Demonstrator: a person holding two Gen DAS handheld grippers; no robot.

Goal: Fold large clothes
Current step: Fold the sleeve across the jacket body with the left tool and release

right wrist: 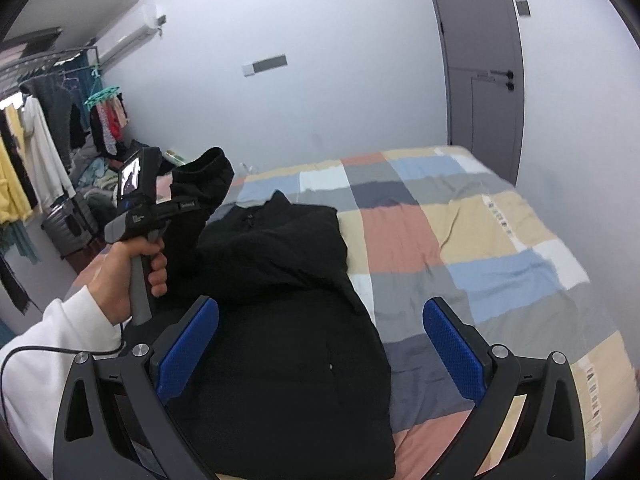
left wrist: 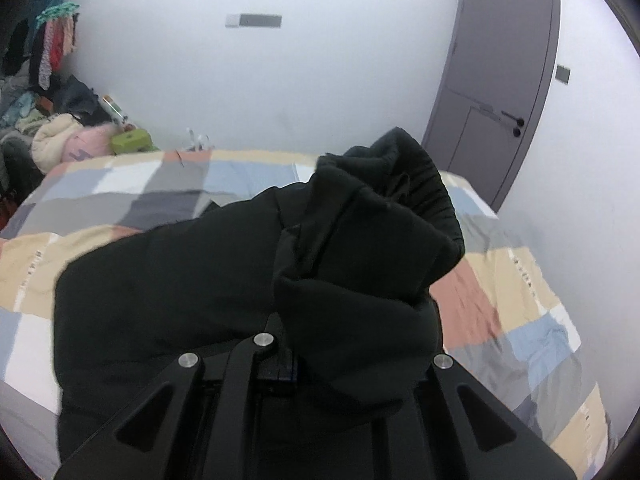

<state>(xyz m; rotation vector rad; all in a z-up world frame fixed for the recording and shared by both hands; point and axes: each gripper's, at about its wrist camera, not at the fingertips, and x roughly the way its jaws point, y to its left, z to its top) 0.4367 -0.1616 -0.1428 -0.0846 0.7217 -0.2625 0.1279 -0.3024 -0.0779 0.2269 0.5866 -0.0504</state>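
Left claw (left wrist: 288, 344): black metal linkage with round silver pivot pins, its fingertips buried in the cloth; clamped on the sleeve (left wrist: 372, 240) of a black jacket (left wrist: 160, 300). The sleeve stands raised above the claw, a soft matte fabric in thick rounded folds, ending in a ribbed, gathered cuff (left wrist: 424, 184) at its upper end. In the right wrist view the same claw (right wrist: 188, 204) appears from the side, held on a grey pistol-grip handle by the person's left hand (right wrist: 132, 268), which emerges from a white sleeve; a small screen sits on the device's back, and the black sleeve (right wrist: 200, 188) rises beyond it.

Right claw (right wrist: 320, 344): two fingers wide apart, each faced with a blue pad (right wrist: 452, 344) of fine dimpled texture, set in dark grey arms with silver pins. It holds nothing and hovers over the jacket (right wrist: 288, 320).

The jacket lies on the bed (right wrist: 480, 240), a bulky, smooth-surfaced black mass with a stand-up collar at its far end, on the side of the bed nearer the left hand. The bedcover is a patchwork of rectangles in blue, grey, beige, salmon and white, lightly wrinkled.

Beyond: a plain white wall, a flat grey door (left wrist: 500, 80) with a dark handle, and hanging clothes (right wrist: 36, 168) on a rail above a heap of garments.
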